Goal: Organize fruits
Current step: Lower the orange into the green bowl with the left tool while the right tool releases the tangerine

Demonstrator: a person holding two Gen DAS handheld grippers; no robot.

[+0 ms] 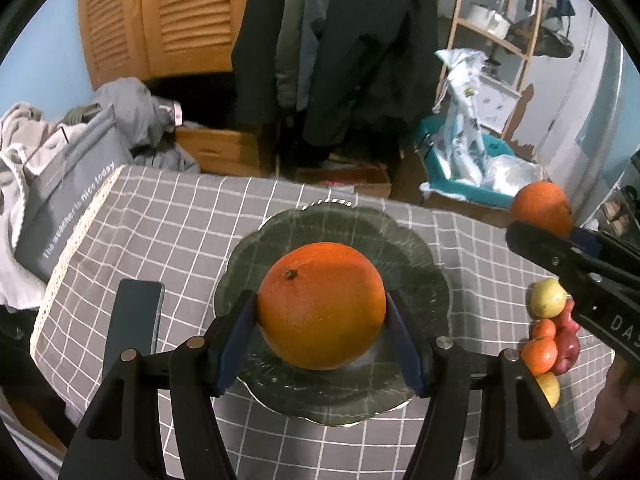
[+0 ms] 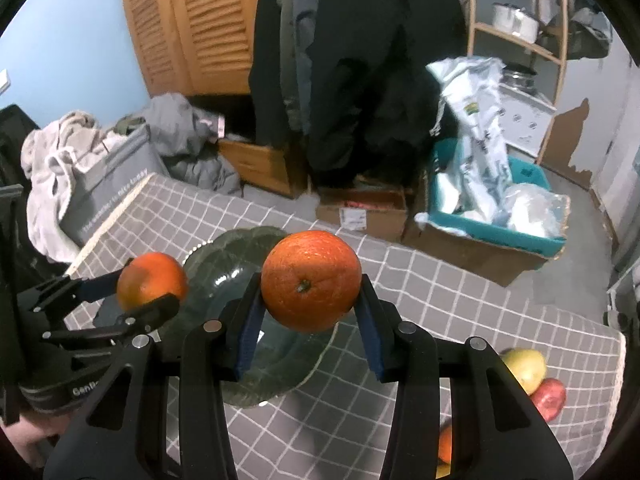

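My left gripper [image 1: 321,320] is shut on a large orange [image 1: 321,310] and holds it just over the dark glass plate [image 1: 332,396] on the grey checked tablecloth. In the right wrist view the left gripper [image 2: 150,294] and its orange [image 2: 152,280] sit at the plate's left edge. My right gripper [image 2: 310,300] is shut on a second orange [image 2: 311,280], held above the plate's [image 2: 224,268] right side. That second orange [image 1: 542,206] and the right gripper [image 1: 540,224] show at the right in the left wrist view.
A pile of small fruits lies at the table's right: a yellow-green one [image 1: 547,298], small oranges [image 1: 540,354] and a red one [image 1: 568,344]; they also show in the right wrist view [image 2: 524,368]. A dark phone [image 1: 136,320] lies left of the plate. Boxes and clothes stand beyond the table.
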